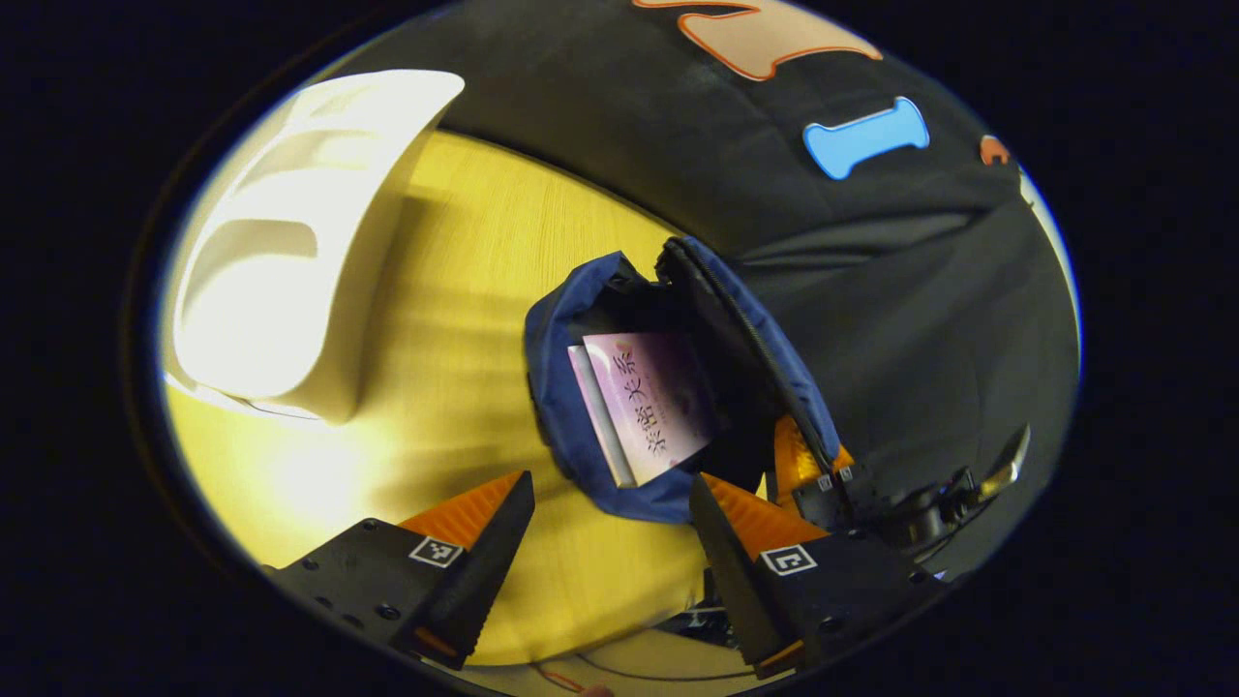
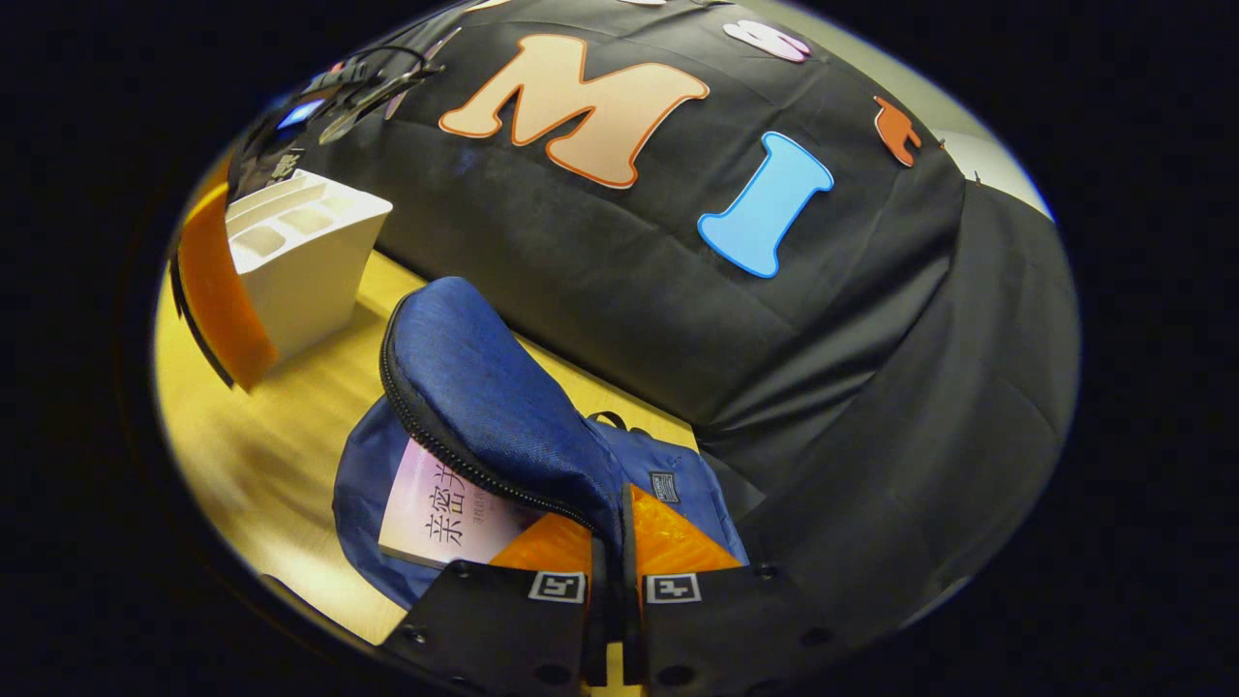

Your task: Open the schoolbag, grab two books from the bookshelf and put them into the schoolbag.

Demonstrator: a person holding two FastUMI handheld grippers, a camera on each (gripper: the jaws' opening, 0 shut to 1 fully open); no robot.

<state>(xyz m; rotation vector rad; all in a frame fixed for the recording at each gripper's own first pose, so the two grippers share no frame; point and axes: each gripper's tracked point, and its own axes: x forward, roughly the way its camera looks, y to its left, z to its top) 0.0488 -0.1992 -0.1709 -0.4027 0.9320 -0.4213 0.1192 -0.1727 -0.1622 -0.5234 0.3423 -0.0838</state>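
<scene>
The blue schoolbag (image 1: 571,407) lies open on the yellow table (image 1: 465,319). A pink-purple book (image 1: 649,397) rests inside it, page edges showing. My left gripper (image 1: 612,484) hovers open just in front of the bag's mouth with nothing between its fingers. My right gripper (image 2: 608,530) is shut on the zipper edge of the bag's flap (image 2: 484,387) and holds it lifted above the book (image 2: 436,513). In the left gripper view the right gripper (image 1: 823,474) pinches the flap at the bag's right side. The white bookshelf (image 1: 290,252) stands to the left.
In the right gripper view the white bookshelf (image 2: 300,257) stands at the back left, against the black cloth wall (image 2: 678,310). An orange panel with a black edge (image 2: 218,290) sits close at the left rim. Bare table (image 2: 281,436) lies between shelf and bag.
</scene>
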